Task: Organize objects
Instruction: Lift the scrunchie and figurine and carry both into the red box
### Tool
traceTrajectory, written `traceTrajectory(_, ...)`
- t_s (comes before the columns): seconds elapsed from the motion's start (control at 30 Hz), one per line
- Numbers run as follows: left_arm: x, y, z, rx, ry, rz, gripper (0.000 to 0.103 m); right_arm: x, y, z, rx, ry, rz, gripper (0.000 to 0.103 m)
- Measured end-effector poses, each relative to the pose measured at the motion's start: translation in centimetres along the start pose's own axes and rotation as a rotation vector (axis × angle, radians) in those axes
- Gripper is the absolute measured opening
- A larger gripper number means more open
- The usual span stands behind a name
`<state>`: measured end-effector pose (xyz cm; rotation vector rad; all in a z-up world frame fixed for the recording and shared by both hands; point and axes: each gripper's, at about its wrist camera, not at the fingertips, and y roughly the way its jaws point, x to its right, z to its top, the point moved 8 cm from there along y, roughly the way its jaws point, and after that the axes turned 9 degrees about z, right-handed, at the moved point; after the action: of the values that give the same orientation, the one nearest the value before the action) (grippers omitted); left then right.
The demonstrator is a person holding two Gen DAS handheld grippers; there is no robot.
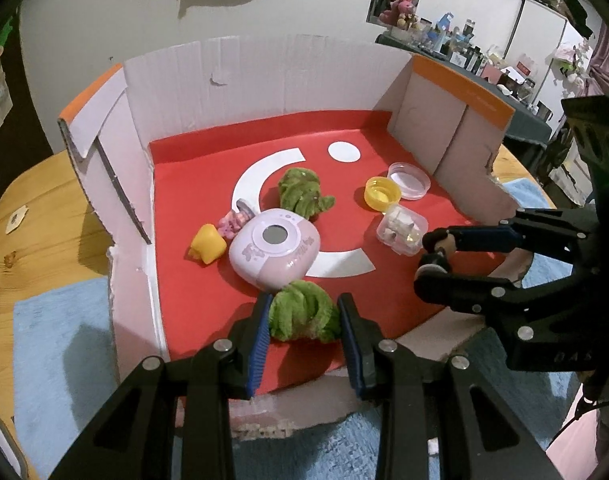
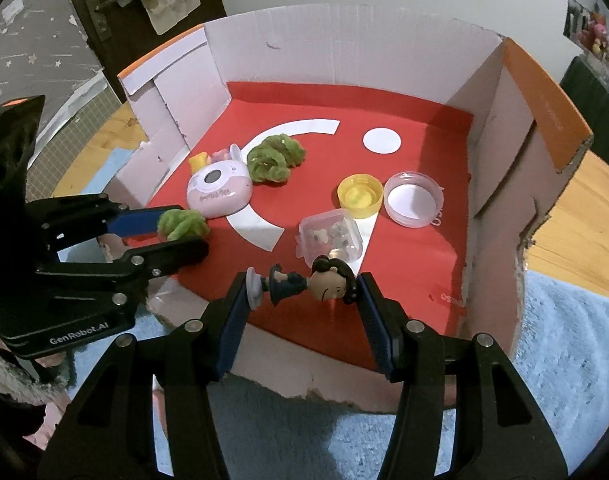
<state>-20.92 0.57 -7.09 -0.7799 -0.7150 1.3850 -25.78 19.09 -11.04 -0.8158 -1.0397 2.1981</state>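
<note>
The left gripper [image 1: 304, 316] is clamped on a green plush piece [image 1: 304, 314], with a blue-padded finger on each side of it. The piece sits at the near edge of the red mat [image 1: 208, 292] inside the cardboard box [image 1: 288, 76], just in front of the pink toy camera [image 1: 273, 250].

The right gripper [image 2: 304, 286] is clamped on a small figurine [image 2: 304, 282]. The figurine lies sideways between the fingers: its round white base meets the left finger, its dark-haired head meets the right finger. It hangs above the near edge of the mat, just in front of the clear square container [image 2: 331, 238].

Contents of the box, seen from the left wrist view:
- A second green plush piece [image 1: 302, 192] lies behind the pink toy camera, near the centre of the mat.
- A yellow toy [image 1: 207, 245] and a small pink item [image 1: 234, 222] lie just to the left of the camera.
- A yellow cap [image 1: 381, 193] stands open side up, just beside a clear round lid [image 1: 409, 180].
- The clear square container lies in front of the yellow cap.

The box stands on a light blue cloth [image 1: 60, 344] over a wooden table [image 1: 28, 200].
</note>
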Motion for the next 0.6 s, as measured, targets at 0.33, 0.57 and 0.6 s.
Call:
traceTrajectory(0.33, -0.17, 0.57, 0.53, 0.008, -0.018, -0.001, 0.034, 0.37, 0.77, 0.16, 0.025, 0.011, 0.004, 0.052)
traceTrajectory(0.57, -0.24, 0.89, 0.86, 0.017, -0.035, -0.003, 0.034, 0.44, 1.05, 0.60, 0.059, 0.014, -0.012, 0.052)
traceTrajectory(0.6, -0.26, 0.92, 0.91, 0.019, -0.036, -0.003, 0.034, 0.46, 1.09, 0.66, 0.064, 0.014, -0.015, 0.052)
